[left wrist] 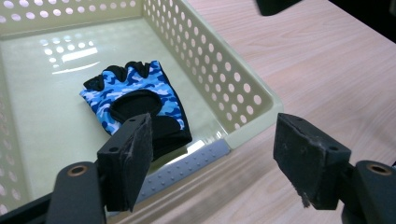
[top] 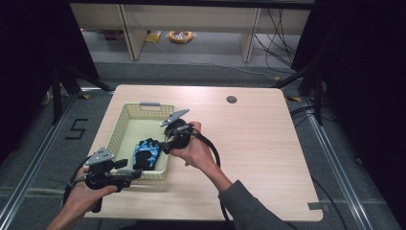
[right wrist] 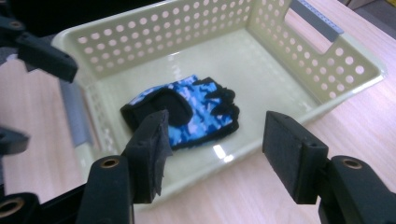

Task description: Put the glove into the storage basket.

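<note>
Lying flat on the floor of the pale yellow perforated plastic basket (top: 125, 125), the blue camouflage fingerless glove with black trim (top: 146, 154) sits toward the basket's near right corner in the high view. That basket rests on the light wooden table (top: 268, 143), at about nine o'clock from the table's middle, with grey grip strips on its far and near rims.

In the high view, the left gripper (top: 128, 175) is at roughly seven o'clock from the glove, held just outside the basket's near rim; its jaws stand apart with nothing between them. The left gripper view has the near right corner of the basket between the two black pads (left wrist: 133, 158), which touch neither the rim nor the glove.

In the high view, the right gripper (top: 163, 146) hangs over the basket's right wall, at about three o'clock from the glove and just beside it. Its jaws are likewise spread and empty; in the right gripper view the glove lies beyond them, clear of both pads (right wrist: 154, 149), with the left gripper's jaws at ten o'clock.
</note>
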### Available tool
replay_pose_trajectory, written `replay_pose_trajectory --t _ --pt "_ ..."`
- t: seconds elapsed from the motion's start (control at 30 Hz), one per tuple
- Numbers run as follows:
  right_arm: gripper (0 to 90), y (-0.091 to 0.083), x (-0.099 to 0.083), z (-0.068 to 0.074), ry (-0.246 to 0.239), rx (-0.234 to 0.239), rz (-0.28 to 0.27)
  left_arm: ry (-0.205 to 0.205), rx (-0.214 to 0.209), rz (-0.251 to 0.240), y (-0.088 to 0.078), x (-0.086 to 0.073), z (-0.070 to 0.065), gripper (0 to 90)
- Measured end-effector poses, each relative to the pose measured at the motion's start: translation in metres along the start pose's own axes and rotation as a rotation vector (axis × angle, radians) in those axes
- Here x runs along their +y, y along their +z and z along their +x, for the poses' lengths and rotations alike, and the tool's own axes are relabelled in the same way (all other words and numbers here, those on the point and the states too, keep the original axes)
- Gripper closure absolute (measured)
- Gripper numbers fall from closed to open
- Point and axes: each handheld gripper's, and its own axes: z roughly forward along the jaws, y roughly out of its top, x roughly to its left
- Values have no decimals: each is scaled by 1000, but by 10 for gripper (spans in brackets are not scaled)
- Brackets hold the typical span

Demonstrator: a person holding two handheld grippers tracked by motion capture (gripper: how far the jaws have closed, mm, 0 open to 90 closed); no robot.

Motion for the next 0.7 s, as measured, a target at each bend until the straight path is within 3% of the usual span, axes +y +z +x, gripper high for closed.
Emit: replay_pose_trajectory --t 0.13,0.17,0.27,0.53,0.7 --pt "409 -17 -18 5 49 3 -5 9 -13 -8 0 -6 -6 271" --pt "408 -22 -25 4 36 4 -23 10 -20 -7 0 -6 -7 269" --pt "399 -35 -41 3 62 12 -31 23 -30 -8 -1 -9 -11 253" --pt "380 -70 -92 -5 142 -30 -87 50 -55 -8 4 -17 -25 230" --pt "362 -85 -119 -8 175 -39 -95 56 -87 -14 10 -21 -30 215"
